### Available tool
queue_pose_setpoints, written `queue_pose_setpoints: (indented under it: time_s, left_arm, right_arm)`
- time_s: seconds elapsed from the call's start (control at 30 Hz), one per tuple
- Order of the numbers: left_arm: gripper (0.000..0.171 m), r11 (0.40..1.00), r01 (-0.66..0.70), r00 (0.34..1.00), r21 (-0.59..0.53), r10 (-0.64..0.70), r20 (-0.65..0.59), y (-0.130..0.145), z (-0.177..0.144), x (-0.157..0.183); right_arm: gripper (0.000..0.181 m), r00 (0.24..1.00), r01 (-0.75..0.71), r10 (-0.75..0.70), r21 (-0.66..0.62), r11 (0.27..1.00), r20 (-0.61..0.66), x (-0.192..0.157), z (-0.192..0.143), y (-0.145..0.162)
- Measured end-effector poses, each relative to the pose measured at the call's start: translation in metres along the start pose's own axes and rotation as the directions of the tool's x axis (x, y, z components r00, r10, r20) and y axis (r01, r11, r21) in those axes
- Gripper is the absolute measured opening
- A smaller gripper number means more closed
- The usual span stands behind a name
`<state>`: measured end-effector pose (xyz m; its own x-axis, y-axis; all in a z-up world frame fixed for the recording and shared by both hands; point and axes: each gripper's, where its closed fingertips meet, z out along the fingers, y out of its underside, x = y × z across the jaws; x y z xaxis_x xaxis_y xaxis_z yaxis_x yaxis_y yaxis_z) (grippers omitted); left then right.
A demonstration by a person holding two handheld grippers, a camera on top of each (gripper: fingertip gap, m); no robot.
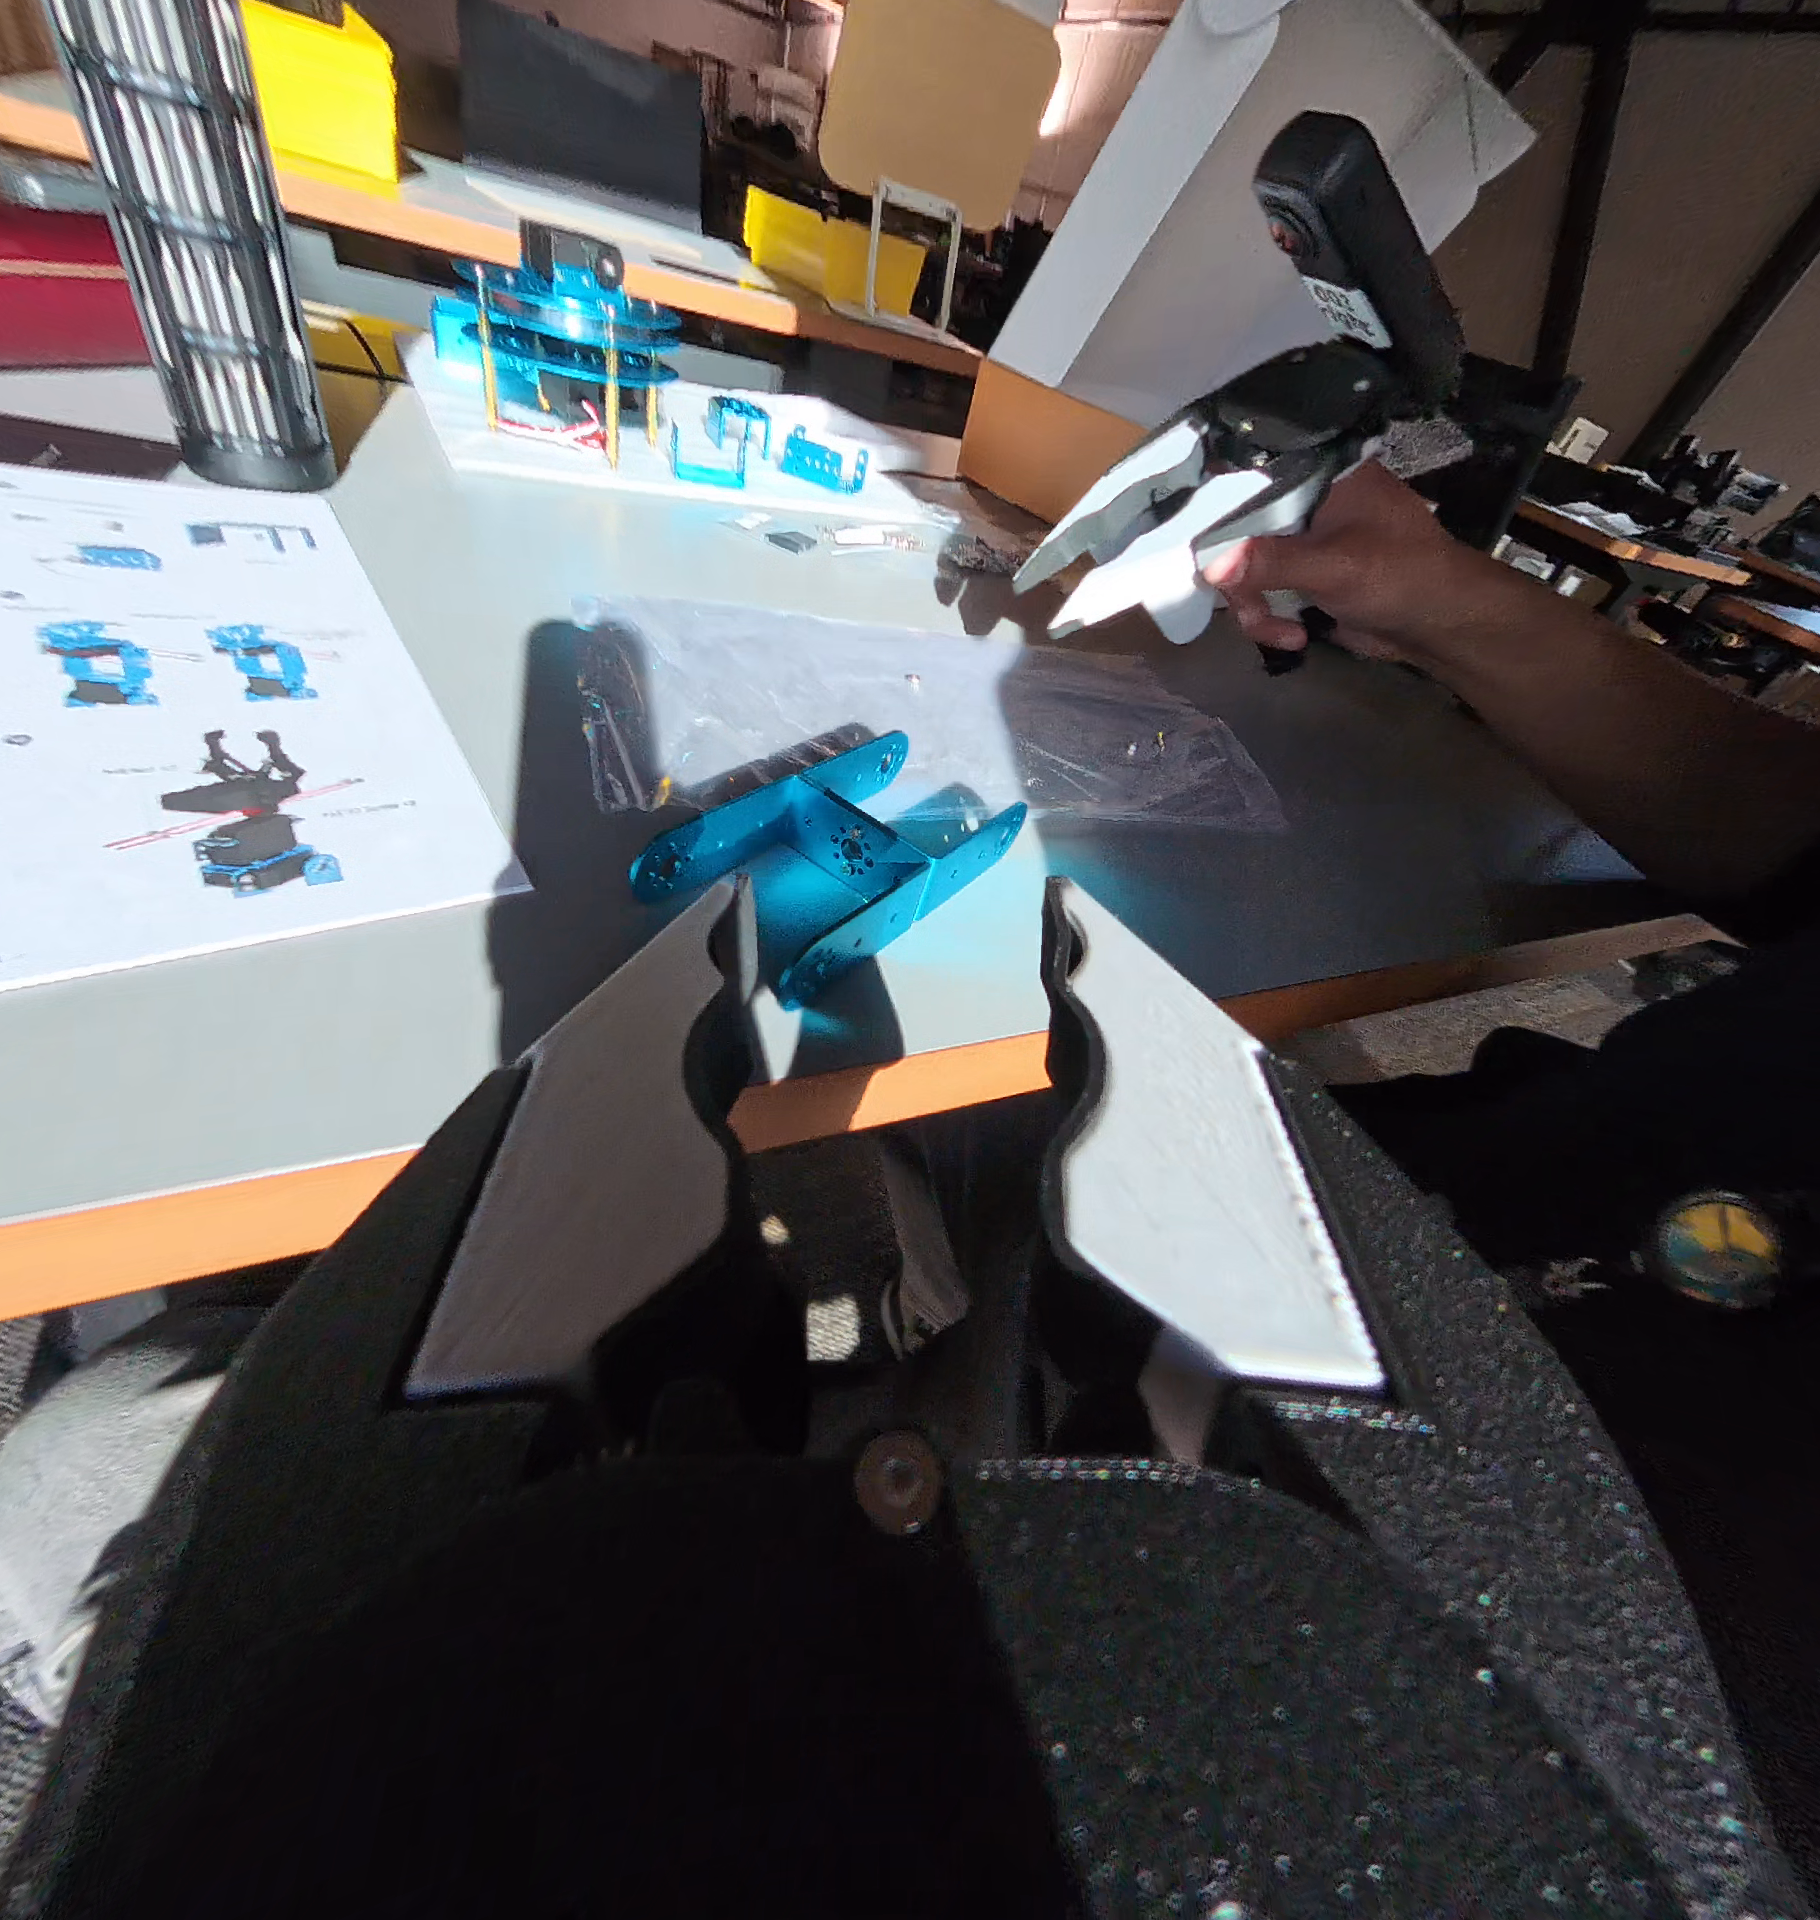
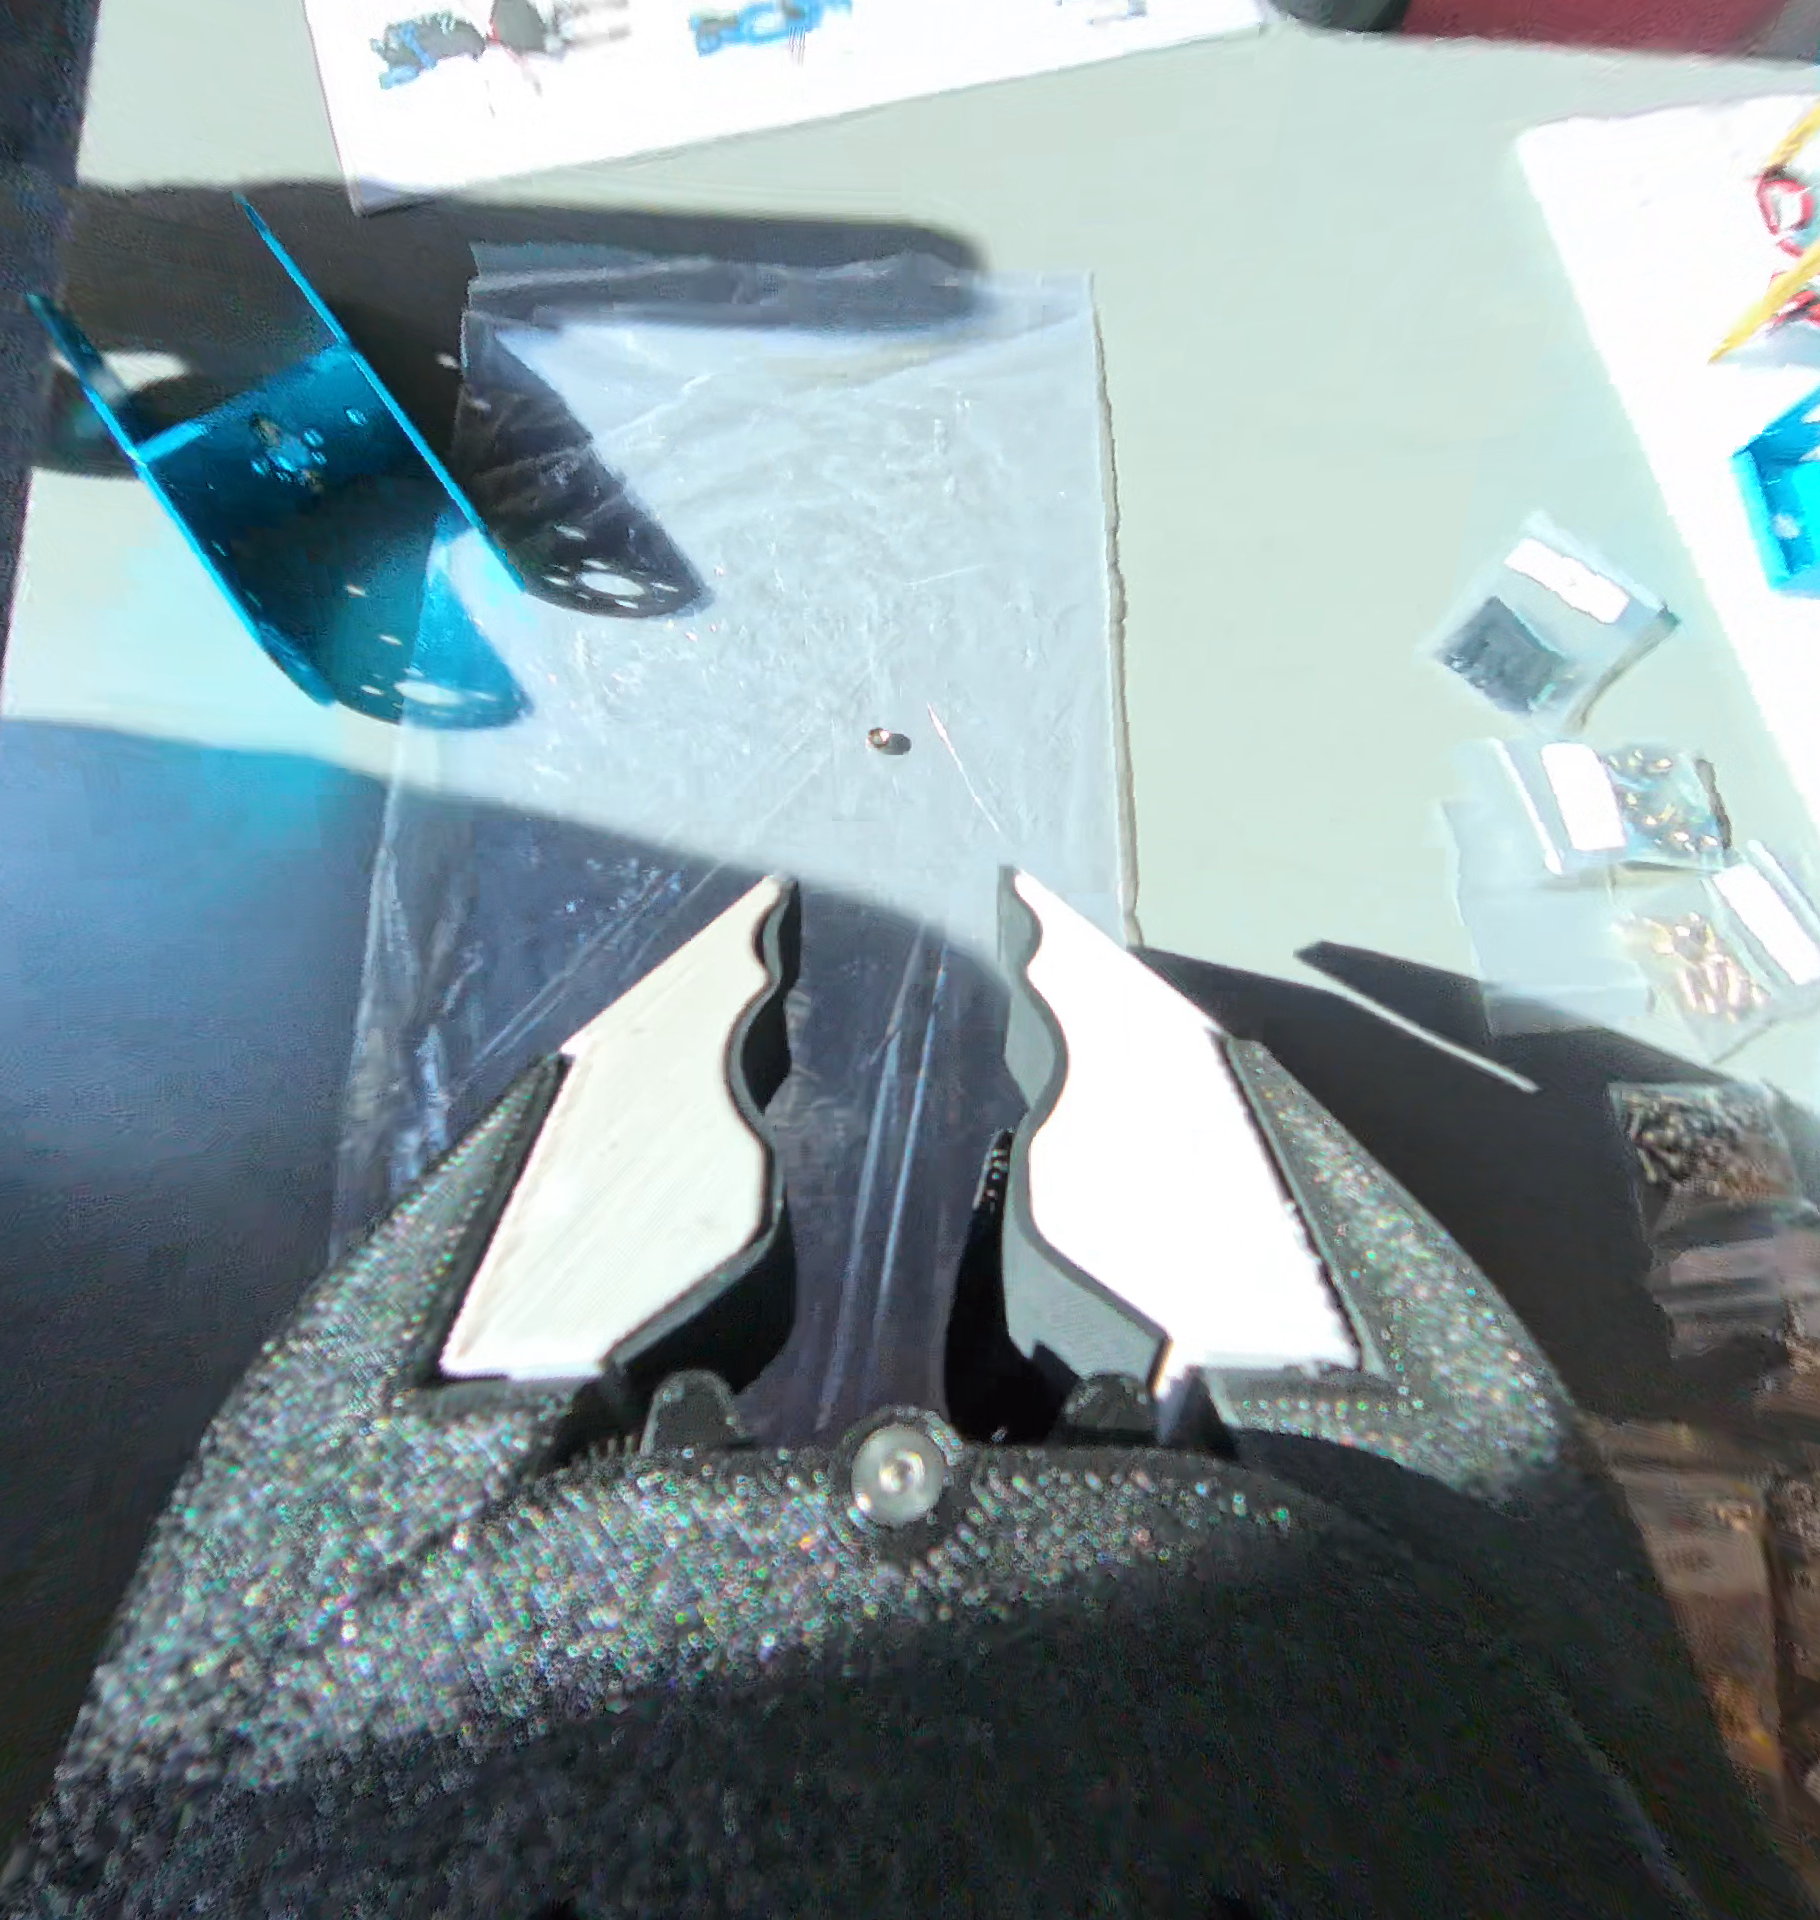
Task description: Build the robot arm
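My left gripper (image 1: 890,904), fingers spread wide and empty, hovers just short of the blue bracket (image 1: 833,852) at 12 o'clock near the table (image 1: 262,1060) edge. My right gripper (image 2: 898,883), half open and empty, hangs over the clear plastic bag (image 2: 802,540); a small screw (image 2: 887,739) lies at 12 o'clock, small parts packets (image 2: 1602,790) at 2 o'clock, the instruction sheet (image 1: 158,707) at 11 o'clock

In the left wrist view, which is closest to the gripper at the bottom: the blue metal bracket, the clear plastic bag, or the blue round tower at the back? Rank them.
From the left gripper, which is open:
1. Blue metal bracket, just ahead of the fingertips.
2. Clear plastic bag, beyond the bracket, flat on the table.
3. Blue round tower, far back, left of centre.
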<state>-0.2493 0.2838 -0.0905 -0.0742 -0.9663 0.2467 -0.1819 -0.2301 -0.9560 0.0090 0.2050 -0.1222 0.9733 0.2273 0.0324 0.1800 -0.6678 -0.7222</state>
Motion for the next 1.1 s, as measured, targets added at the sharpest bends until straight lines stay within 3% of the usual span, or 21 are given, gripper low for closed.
queue_pose_setpoints:
  time_s: [0.17,0.27,0.4,0.53,0.63,0.7,0.83,0.97,1.1]
  left_arm:
    - [0.053,0.991,-0.072,0.992,0.112,0.06,0.107,0.012,-0.029,0.002]
    - [0.054,0.988,-0.082,0.989,0.131,0.064,0.135,0.025,-0.045,0.012]
    - [0.054,0.982,-0.034,0.993,0.187,0.012,0.114,0.027,-0.063,0.028]
    - [0.053,0.976,0.04,0.985,0.212,-0.074,0.157,0.063,-0.082,0.019]
    - [0.053,0.937,0.235,0.957,0.258,-0.269,0.107,0.084,-0.093,0.008]
    - [0.053,0.881,0.367,0.92,0.299,-0.391,0.025,0.082,-0.1,0.004]
    - [0.053,0.818,0.467,0.874,0.335,-0.485,-0.032,0.083,-0.117,-0.008]
    - [0.053,0.814,0.449,0.875,0.367,-0.485,0.005,0.081,-0.134,-0.018]
    - [0.053,0.855,0.355,0.912,0.378,-0.405,0.06,0.067,-0.147,-0.009]
  right_arm:
    - [0.023,0.991,-0.011,0.047,0.275,0.961,-0.125,-0.026,-0.041,-0.009]
    - [0.038,0.975,-0.012,0.079,0.307,0.952,-0.207,-0.024,-0.057,-0.009]
    - [0.033,0.945,0.019,0.125,0.43,0.902,-0.304,-0.011,-0.086,-0.017]
    - [0.034,0.923,-0.031,0.195,0.44,0.897,-0.332,0.007,-0.089,0.002]
    - [0.031,0.917,-0.048,0.206,0.417,0.908,-0.342,0.016,-0.081,0.013]
    - [0.03,0.914,-0.027,0.19,0.413,0.91,-0.359,0.017,-0.078,0.013]
    - [0.03,0.915,-0.007,0.16,0.381,0.925,-0.371,0.013,-0.073,0.014]
    - [0.027,0.92,0.042,0.103,0.359,0.932,-0.377,0.004,-0.07,0.011]
    - [0.03,0.98,0.087,-0.008,0.394,0.915,-0.198,-0.041,-0.063,-0.02]
